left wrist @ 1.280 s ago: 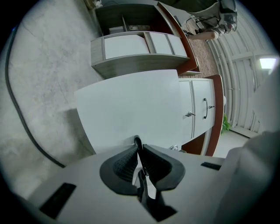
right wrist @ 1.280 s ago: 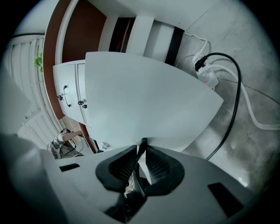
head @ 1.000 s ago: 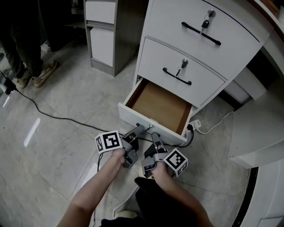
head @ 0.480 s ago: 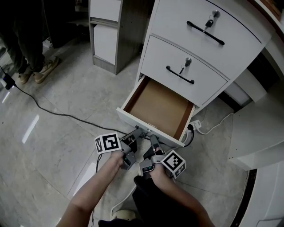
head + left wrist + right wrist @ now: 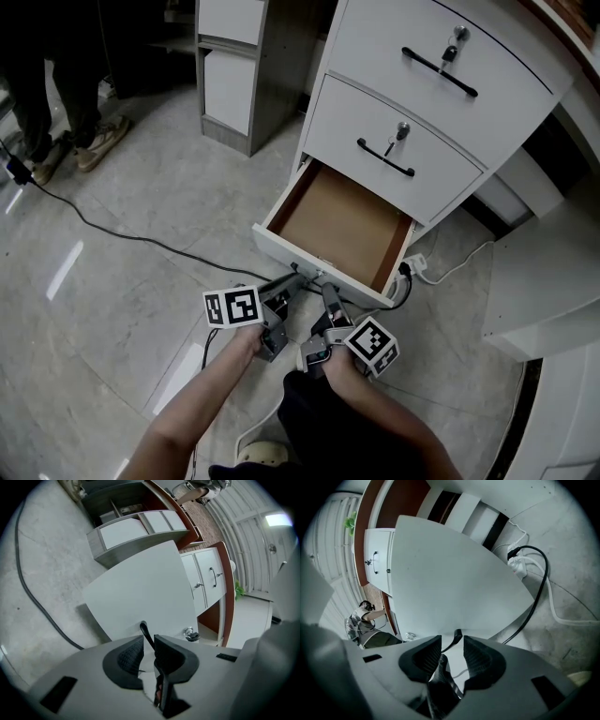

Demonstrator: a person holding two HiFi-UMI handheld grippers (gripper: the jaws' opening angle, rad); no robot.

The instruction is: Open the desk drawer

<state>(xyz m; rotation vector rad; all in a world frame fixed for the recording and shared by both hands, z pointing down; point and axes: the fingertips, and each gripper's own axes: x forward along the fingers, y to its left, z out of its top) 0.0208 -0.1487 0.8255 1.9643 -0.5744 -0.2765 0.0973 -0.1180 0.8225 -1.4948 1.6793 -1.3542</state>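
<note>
The bottom desk drawer (image 5: 342, 220) stands pulled out, its brown inside bare. Both grippers sit low at its white front panel (image 5: 140, 588) (image 5: 450, 583). My left gripper (image 5: 292, 277) (image 5: 147, 651) has the thin black handle (image 5: 146, 637) between its pads; the handle lies against the right pad, with a gap to the left one. My right gripper (image 5: 328, 286) (image 5: 452, 656) straddles the same handle (image 5: 454, 639) with room on both sides. Both pairs of jaws have just been opening, and neither presses on the handle.
Two shut drawers above it carry black handles (image 5: 439, 73) (image 5: 385, 157) and keys. A black cable (image 5: 112, 234) crosses the floor at the left. A white power strip (image 5: 412, 264) lies by the drawer's right corner. A second cabinet (image 5: 225, 75) and a person's shoes (image 5: 94, 141) are at the back left.
The drawer stays out about as far as before, and both grippers keep their place at its front. The right gripper's jaws look wider apart.
</note>
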